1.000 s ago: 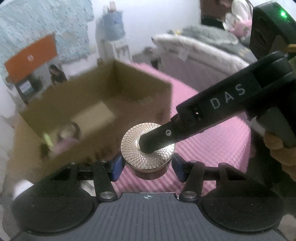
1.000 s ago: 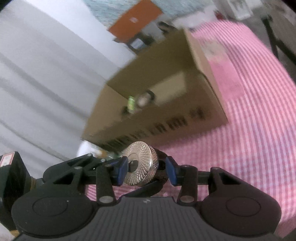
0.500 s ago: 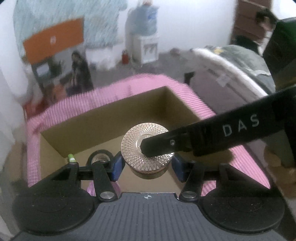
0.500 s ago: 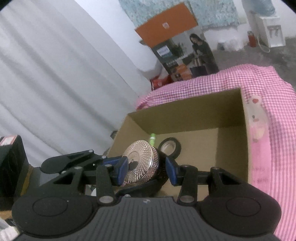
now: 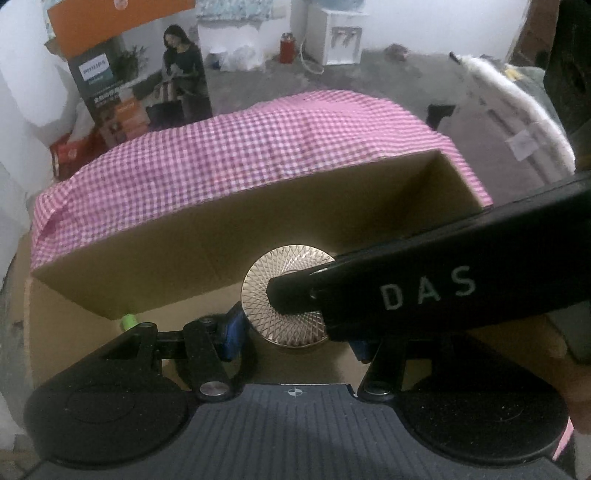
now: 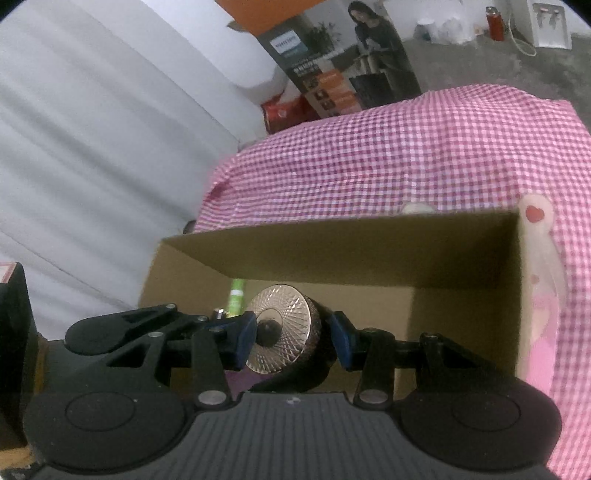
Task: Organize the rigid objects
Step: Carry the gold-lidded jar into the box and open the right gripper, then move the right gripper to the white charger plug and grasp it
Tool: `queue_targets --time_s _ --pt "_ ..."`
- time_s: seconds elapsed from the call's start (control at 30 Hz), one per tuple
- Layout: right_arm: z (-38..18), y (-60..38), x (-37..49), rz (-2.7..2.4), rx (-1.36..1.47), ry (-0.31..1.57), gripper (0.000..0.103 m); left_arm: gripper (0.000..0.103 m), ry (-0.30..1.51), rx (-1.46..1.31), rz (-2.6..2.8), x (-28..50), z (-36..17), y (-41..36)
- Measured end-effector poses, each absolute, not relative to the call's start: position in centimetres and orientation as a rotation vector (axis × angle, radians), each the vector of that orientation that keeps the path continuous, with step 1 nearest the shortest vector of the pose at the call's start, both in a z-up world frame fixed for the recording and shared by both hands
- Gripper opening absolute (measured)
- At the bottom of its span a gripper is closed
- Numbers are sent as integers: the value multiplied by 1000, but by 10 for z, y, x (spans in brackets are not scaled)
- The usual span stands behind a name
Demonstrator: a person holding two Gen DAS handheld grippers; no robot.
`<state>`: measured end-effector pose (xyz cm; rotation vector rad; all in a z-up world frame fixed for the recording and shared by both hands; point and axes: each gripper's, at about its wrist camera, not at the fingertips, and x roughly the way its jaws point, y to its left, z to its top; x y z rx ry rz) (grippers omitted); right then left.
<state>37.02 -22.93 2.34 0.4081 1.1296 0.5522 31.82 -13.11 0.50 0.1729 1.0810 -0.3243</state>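
Note:
A round jar [image 5: 288, 295] with a gold patterned lid and dark body hangs over the open cardboard box [image 5: 221, 240]. My left gripper [image 5: 295, 339] is shut on its sides with the blue pads. One black finger [image 5: 406, 291] of my right gripper lies across the lid's centre. In the right wrist view, my right gripper [image 6: 291, 341] is shut on the jar [image 6: 284, 332], one pad on the lid and the other on the base. A green tube [image 6: 235, 299] lies on the box [image 6: 369, 251] floor by the far wall.
The box sits on a pink checked tablecloth [image 5: 240, 155]. Beyond the table edge stand a printed carton [image 5: 140, 85], a red bottle [image 5: 286, 48] and a white dispenser [image 5: 338, 33]. A white curtain [image 6: 92, 147] hangs at the left. A heart sticker [image 6: 533, 212] marks the box's right wall.
Both grippers have carried the jar from outside the box's front wall to above its open inside. The box's far wall now stands close ahead. The grip on the jar looks the same.

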Motion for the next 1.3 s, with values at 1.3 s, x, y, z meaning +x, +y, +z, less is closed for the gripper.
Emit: queue_targets --time_s 1.3 --pt "111 -304 178 613 484 730 56 89 791 199 -405 137 90 -82"
